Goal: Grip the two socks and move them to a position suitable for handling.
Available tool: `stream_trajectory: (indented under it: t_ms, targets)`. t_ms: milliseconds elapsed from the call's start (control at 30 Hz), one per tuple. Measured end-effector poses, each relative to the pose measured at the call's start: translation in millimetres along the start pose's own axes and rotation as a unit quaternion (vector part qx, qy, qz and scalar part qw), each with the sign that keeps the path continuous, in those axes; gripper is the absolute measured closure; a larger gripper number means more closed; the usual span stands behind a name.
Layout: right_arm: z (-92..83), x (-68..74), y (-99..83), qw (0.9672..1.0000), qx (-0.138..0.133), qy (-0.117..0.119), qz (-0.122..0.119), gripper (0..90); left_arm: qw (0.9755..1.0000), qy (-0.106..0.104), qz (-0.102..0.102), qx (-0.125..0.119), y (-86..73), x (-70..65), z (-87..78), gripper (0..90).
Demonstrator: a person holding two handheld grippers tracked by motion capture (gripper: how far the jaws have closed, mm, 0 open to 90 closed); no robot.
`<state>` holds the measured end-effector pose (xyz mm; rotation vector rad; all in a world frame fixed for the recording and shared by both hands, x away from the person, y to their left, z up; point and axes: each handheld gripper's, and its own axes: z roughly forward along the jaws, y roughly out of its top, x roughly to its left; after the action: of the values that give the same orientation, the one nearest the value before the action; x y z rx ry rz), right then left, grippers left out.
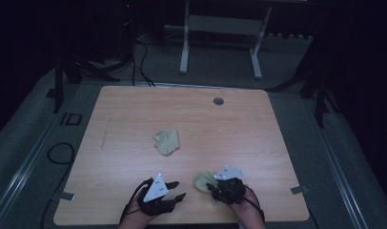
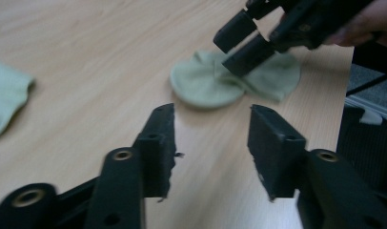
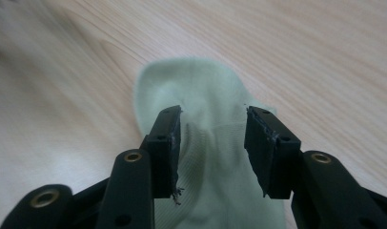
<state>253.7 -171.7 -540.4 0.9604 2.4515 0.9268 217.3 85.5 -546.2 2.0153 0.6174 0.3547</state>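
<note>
Two pale green socks lie on the bench, and the near sock is the landmark. It lies flat at the bench's front edge, directly under the right tool — jaws apart, straddling the sock's ribbed part without pressing on it. The left tool sits just beside this sock on its left, over bare wood, jaws apart with nothing between them. Beyond the near sock, towards the bench's middle, lies the far sock, well apart.
</note>
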Motion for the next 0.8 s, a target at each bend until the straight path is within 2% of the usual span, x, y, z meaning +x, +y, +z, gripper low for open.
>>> stream_trajectory:
  t_ms: [67,100,133,167,267,300,367,433,533,600,667,733,800]
  targets:
    - [-7.7,2.5,0.2,0.9999,-0.002,0.010,0.002,54.8,0.9999,-0.002,0.013,0.001,9.8,-1.5,9.7,60.0]
    - [-7.7,2.5,0.2,0.9999,-0.002,0.010,0.002,54.8,0.9999,-0.002,0.013,0.001,9.8,-1.5,9.7,62.2]
    - [-9.6,4.2,-0.3,0.9999,-0.001,0.013,0.000,54.9,0.9998,-0.008,0.015,0.012,19.0,-1.4,23.8,62.2]
    - [-11.7,9.3,-3.4,0.9998,0.008,0.016,-0.006,56.1,0.9996,-0.013,0.018,0.017,21.9,-1.2,30.2,66.6]
    - [-9.0,13.5,-9.4,0.9996,0.018,0.021,-0.002,57.4,0.9985,-0.011,0.032,0.044,27.4,-1.3,49.1,72.6]
    - [-7.4,13.9,-11.4,0.9995,0.020,0.023,0.001,57.5,0.9979,-0.003,0.036,0.053,28.3,-1.3,55.0,74.7]
    - [-4.0,14.5,-14.9,0.9993,0.028,0.026,0.006,58.3,0.9966,-0.010,0.040,0.072,28.8,-1.7,66.4,77.7]
    - [-1.2,14.6,-17.6,0.9991,0.034,0.026,0.004,59.2,0.9943,0.004,0.045,0.096,28.0,-2.5,76.8,83.2]
    - [1.0,15.9,-20.2,0.9989,0.043,0.020,-0.002,63.0,0.9919,0.014,0.044,0.118,24.4,-0.3,87.4,87.4]
    - [1.0,17.1,-21.0,0.9988,0.046,0.011,-0.011,66.4,0.9924,0.012,0.040,0.116,22.9,1.5,89.6,88.9]
    - [0.9,17.9,-21.6,0.9989,0.045,0.004,-0.014,72.3,0.9918,0.015,0.044,0.119,23.8,1.8,90.3,89.1]
    - [1.3,18.9,-21.2,0.9988,0.045,-0.003,-0.021,80.8,0.9919,0.016,0.046,0.117,23.4,1.6,90.4,89.2]
    - [1.4,18.6,-19.3,0.9984,0.051,-0.006,-0.025,83.4,0.9921,0.016,0.048,0.115,22.8,1.8,90.3,89.2]
